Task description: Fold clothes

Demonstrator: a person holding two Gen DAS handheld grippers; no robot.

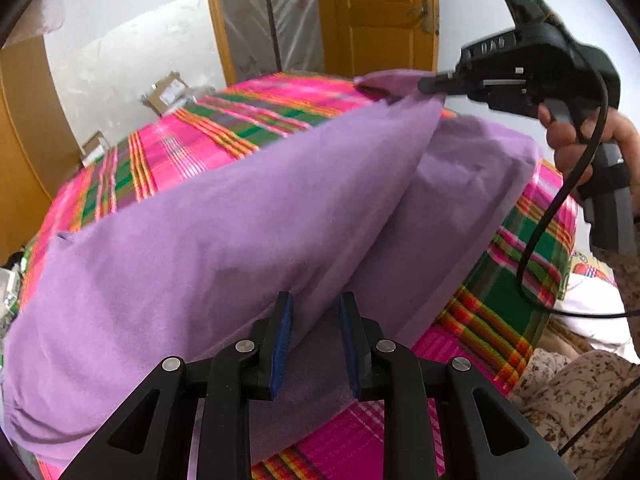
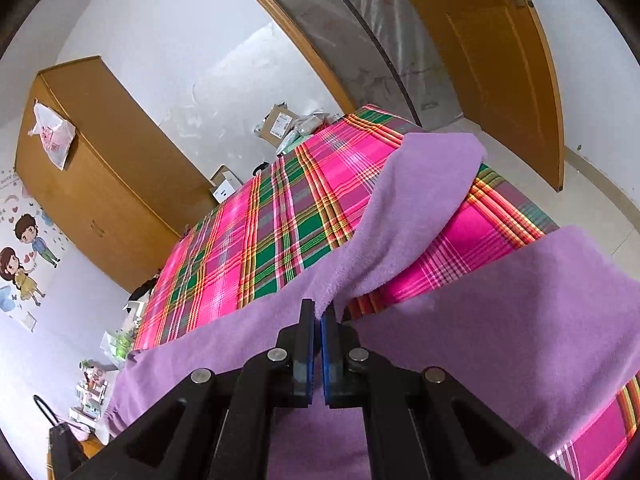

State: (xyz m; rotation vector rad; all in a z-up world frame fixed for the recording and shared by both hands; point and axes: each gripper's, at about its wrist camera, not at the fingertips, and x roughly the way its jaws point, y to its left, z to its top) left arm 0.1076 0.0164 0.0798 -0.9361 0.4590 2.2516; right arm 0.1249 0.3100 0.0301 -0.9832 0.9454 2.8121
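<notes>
A purple fleece garment (image 1: 224, 240) lies across a bed with a pink plaid sheet (image 1: 192, 144). One edge is lifted into a taut ridge between my two grippers. My left gripper (image 1: 316, 312) is shut on the near end of that ridge, with thick cloth filling the gap between its blue pads. In the left wrist view my right gripper (image 1: 425, 86) pinches the far corner at the upper right, with a hand on its handle. In its own view the right gripper (image 2: 318, 314) is shut on the purple garment (image 2: 500, 300), and a flap hangs beyond the tips.
A wooden wardrobe (image 2: 104, 168) stands by the wall at the left and an orange door (image 2: 492, 52) at the far end. Cardboard boxes (image 2: 280, 122) sit on the floor beyond the bed. A black cable (image 1: 560, 208) hangs from the right gripper. A white pillow (image 1: 592, 304) lies at the right.
</notes>
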